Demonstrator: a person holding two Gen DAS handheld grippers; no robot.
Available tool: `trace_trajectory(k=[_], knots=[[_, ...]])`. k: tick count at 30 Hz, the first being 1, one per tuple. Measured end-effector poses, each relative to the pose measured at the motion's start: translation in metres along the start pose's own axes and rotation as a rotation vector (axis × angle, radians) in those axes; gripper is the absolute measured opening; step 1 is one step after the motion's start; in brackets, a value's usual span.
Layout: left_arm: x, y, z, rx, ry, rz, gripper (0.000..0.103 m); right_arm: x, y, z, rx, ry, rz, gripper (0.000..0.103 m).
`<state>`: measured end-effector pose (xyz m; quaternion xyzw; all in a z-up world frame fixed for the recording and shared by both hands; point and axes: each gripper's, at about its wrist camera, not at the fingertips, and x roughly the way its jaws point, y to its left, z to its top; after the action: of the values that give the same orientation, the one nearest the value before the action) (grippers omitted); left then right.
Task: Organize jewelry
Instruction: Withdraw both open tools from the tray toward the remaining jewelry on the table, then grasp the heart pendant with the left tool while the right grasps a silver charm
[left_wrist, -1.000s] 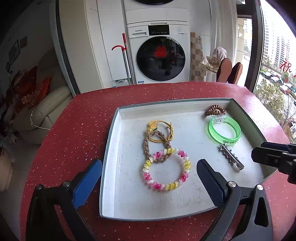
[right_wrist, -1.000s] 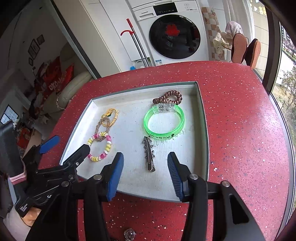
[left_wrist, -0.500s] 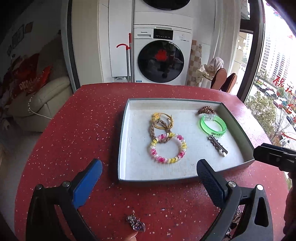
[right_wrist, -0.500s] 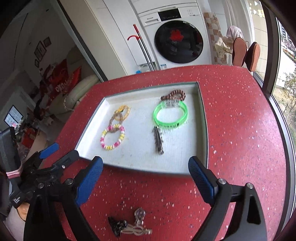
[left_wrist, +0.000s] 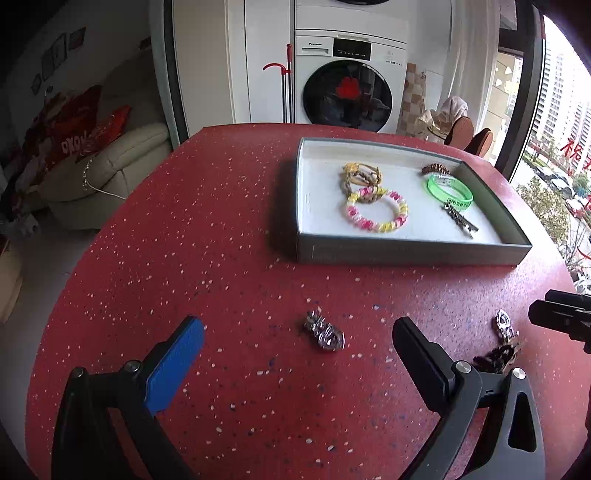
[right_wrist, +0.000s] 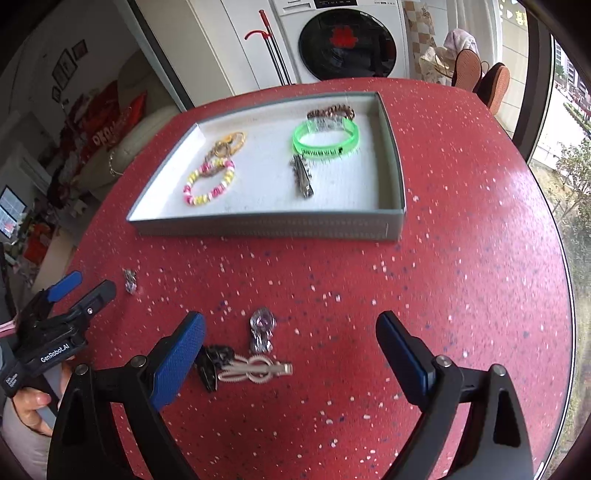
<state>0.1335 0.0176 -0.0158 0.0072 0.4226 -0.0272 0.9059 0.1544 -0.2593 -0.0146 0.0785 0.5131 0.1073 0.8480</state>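
A grey tray (right_wrist: 266, 221) (left_wrist: 406, 254) holds a pink-and-yellow bead bracelet (right_wrist: 210, 182), a green bangle (right_wrist: 325, 138), a silver hair clip (right_wrist: 303, 175), a brown coil tie (right_wrist: 330, 110) and a yellow tie (right_wrist: 231, 142). Loose on the red table lie a long silver clip (right_wrist: 255, 369), a crystal piece (right_wrist: 262, 325) and a black clip (right_wrist: 210, 363); my right gripper (right_wrist: 290, 347) stands open above them. A small silver piece (left_wrist: 324, 330) (right_wrist: 129, 280) lies just ahead of my open left gripper (left_wrist: 295, 354) (right_wrist: 77, 291), untouched.
The round red table (left_wrist: 184, 240) ends close behind both grippers. A washing machine (left_wrist: 347, 85) and a sofa (left_wrist: 107, 166) stand beyond it. A hand (right_wrist: 29, 402) holds the left gripper at the lower left.
Both grippers have drawn back from over the tray toward the near side of the table. The right jaws have spread wider. The loose pieces on the table have come into view.
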Motion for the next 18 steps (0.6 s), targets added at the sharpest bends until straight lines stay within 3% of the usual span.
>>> trace_trajectory(k=[13,18], knots=[[0.016,0.004,-0.011,-0.065,0.06,0.021,0.103,0.005,0.005,-0.011,-0.017,-0.013,-0.088,0.093],[0.023,0.0,-0.008,-0.072,0.073,0.04,0.103,0.012,0.015,-0.013,-0.043,-0.003,-0.093,0.08]])
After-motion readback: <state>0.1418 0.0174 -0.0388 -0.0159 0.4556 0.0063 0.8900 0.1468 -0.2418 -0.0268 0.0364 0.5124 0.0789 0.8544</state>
